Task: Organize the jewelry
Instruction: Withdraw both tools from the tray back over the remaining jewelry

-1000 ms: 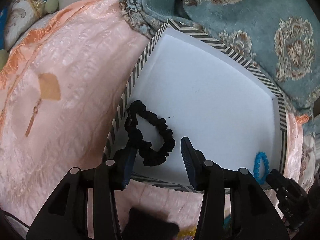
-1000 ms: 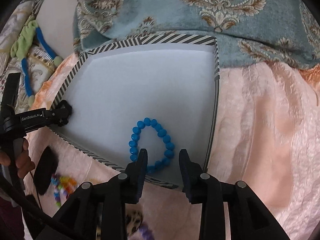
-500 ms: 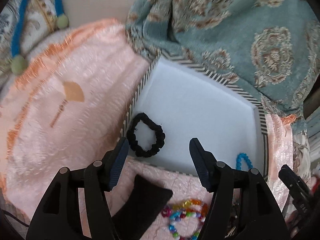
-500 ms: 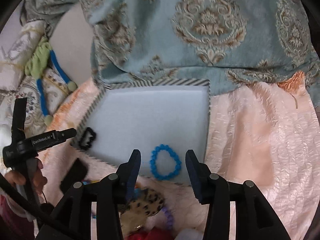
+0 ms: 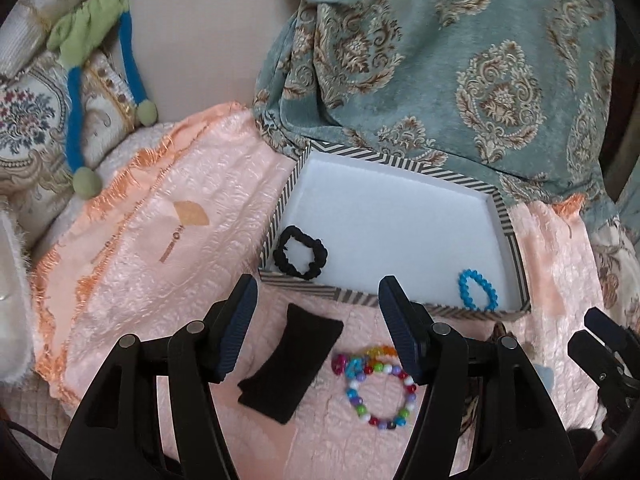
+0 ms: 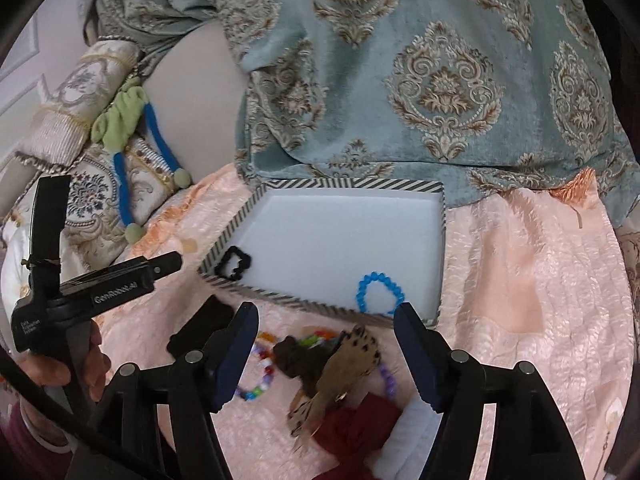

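A white tray with a striped rim (image 5: 372, 162) (image 6: 442, 248) lies on the pink cloth. In it are a black scrunchie (image 5: 301, 252) (image 6: 233, 263) at the near left corner and a blue bead bracelet (image 5: 477, 290) (image 6: 380, 293) at the near right. My left gripper (image 5: 318, 328) is open and empty above a black pad (image 5: 294, 364) and a multicoloured bead bracelet (image 5: 380, 390). My right gripper (image 6: 326, 356) is open and empty above a leopard-print scrunchie (image 6: 344, 372), a dark red item (image 6: 356, 428) and coloured beads (image 6: 260, 376).
A teal patterned blanket (image 5: 460, 60) (image 6: 440, 60) lies behind the tray. Patterned cushions and a green and blue cord (image 5: 76, 92) (image 6: 124, 132) sit at the left. The left gripper body and a hand (image 6: 80, 296) show at the left of the right wrist view.
Both grippers have drawn back and up from the tray and opened wider. The scrunchie and blue bracelet stay in the tray. Loose items in front of the tray have come into view.
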`<state>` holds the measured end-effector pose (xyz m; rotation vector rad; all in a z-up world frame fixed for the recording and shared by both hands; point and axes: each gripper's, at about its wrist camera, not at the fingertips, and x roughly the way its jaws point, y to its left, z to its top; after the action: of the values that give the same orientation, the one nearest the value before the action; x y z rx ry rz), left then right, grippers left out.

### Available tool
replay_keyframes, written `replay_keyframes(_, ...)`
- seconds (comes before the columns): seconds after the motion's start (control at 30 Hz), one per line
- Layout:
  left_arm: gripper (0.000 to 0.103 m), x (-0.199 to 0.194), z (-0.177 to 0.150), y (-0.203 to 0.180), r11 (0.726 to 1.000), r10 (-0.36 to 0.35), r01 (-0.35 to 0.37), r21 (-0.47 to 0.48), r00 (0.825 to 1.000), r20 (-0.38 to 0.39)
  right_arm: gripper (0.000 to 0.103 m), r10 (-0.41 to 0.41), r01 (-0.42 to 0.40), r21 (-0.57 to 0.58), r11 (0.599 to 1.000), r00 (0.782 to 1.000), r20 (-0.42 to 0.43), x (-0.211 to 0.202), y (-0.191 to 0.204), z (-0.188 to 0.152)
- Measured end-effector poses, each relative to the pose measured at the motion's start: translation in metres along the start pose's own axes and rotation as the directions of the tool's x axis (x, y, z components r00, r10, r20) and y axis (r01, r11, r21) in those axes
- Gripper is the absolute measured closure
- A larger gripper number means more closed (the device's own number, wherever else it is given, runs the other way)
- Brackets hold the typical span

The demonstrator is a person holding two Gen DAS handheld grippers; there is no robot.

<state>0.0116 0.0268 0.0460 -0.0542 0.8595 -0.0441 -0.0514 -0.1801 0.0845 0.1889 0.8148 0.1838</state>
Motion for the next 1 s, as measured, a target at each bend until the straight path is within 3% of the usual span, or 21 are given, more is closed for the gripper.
replay_keyframes(0.57, 0.04, -0.041, -0.033, -0.009, 0.998, 0.046, -0.049, 0.044, 0.997, 0.067, 0.035, -0.002, 0.004, -0.036, 0.999, 0.999, 0.048, -0.036, 0.021, -0.015)
replay_keyframes(1.0, 0.04, -0.058, -0.035, 0.008, 1.0, 0.017, -0.017, 0.009, 0.998, 0.058, 0.035, 0.021, -0.02, -0.026, 0.999, 0.998, 0.064, -0.051, 0.02, -0.018)
